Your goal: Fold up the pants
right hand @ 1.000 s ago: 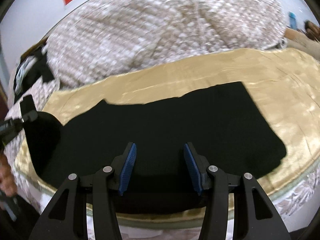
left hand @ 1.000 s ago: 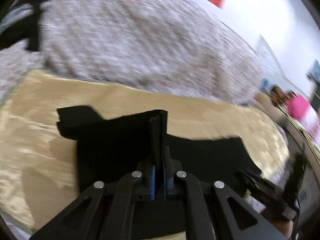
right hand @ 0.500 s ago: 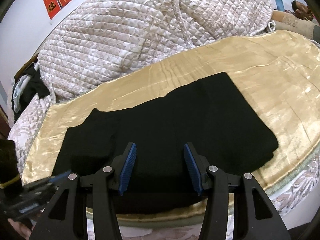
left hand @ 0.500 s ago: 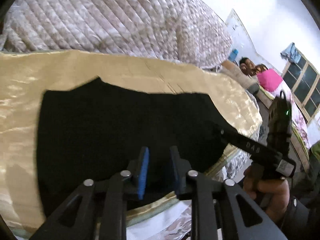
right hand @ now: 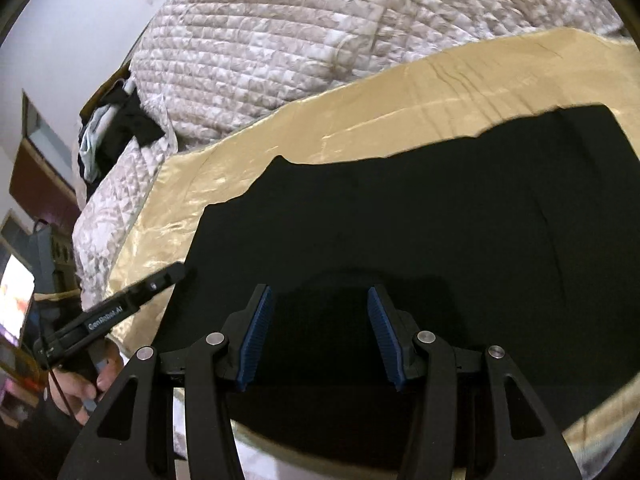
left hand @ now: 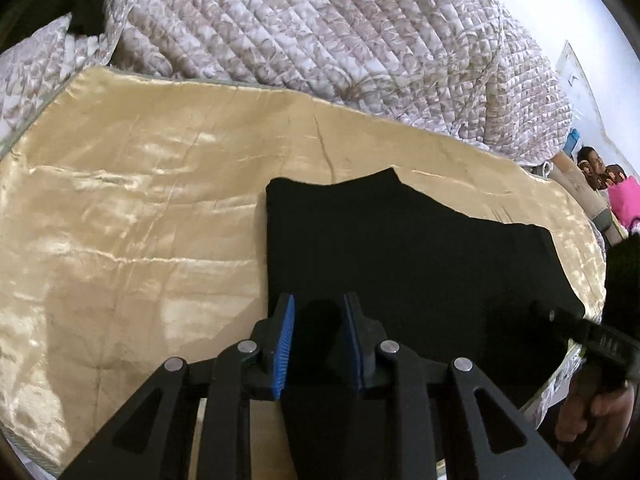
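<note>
The black pants [left hand: 408, 256] lie folded flat on a gold satin sheet [left hand: 132, 216], near its front edge. They also fill the right wrist view [right hand: 420, 220]. My left gripper [left hand: 318, 336] is open and empty, just above the pants' near left edge. My right gripper [right hand: 318, 336] is open wide and empty, above the pants' near edge. The right gripper's body [left hand: 592, 340] shows at the right of the left wrist view. The left gripper's body [right hand: 120, 308] shows at the left of the right wrist view.
A quilted white-grey duvet [left hand: 320, 28] is piled behind the sheet. Dark clothes [right hand: 116, 132] lie on the bed's far left. The bed's front edge [right hand: 592, 420] runs just below the pants. People sit in the far right background [left hand: 600, 168].
My left gripper let go of the pants' folded part and opened, then drew back toward the near left edge. The pants now lie folded shorter. My right gripper stayed open and moved in closer.
</note>
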{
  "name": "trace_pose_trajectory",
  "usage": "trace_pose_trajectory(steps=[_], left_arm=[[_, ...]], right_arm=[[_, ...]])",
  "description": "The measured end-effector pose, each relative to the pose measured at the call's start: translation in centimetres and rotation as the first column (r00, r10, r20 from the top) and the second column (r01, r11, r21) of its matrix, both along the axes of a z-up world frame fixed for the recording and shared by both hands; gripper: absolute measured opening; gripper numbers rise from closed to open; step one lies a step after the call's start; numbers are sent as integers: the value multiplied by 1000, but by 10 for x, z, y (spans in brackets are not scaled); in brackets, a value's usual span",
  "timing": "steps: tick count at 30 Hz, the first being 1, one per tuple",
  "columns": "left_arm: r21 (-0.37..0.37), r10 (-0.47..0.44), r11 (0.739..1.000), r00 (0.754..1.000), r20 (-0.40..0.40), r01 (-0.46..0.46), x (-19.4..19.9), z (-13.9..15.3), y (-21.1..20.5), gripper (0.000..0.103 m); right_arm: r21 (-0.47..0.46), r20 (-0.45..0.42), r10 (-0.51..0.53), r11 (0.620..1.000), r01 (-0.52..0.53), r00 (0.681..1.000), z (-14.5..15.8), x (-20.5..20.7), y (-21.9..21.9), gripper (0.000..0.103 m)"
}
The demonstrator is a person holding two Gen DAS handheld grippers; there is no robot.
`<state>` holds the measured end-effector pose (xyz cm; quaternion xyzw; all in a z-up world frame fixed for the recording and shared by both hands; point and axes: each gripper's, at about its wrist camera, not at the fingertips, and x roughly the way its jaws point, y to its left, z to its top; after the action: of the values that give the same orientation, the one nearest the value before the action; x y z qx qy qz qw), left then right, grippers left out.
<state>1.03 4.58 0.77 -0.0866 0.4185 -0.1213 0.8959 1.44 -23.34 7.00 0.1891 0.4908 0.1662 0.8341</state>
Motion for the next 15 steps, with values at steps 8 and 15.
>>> trace_pose_trajectory(steps=[8,15], left_arm=[[3,-3,1000,1000,10,3,-1,-1,-1,27],[3,-18,1000,1000,15,18,-2,0,-2,27]], right_arm=[[72,-41,37,997,-34,998,-10,22,9,36],[116,-12,-2,993,4,1000,1,8,0,2]])
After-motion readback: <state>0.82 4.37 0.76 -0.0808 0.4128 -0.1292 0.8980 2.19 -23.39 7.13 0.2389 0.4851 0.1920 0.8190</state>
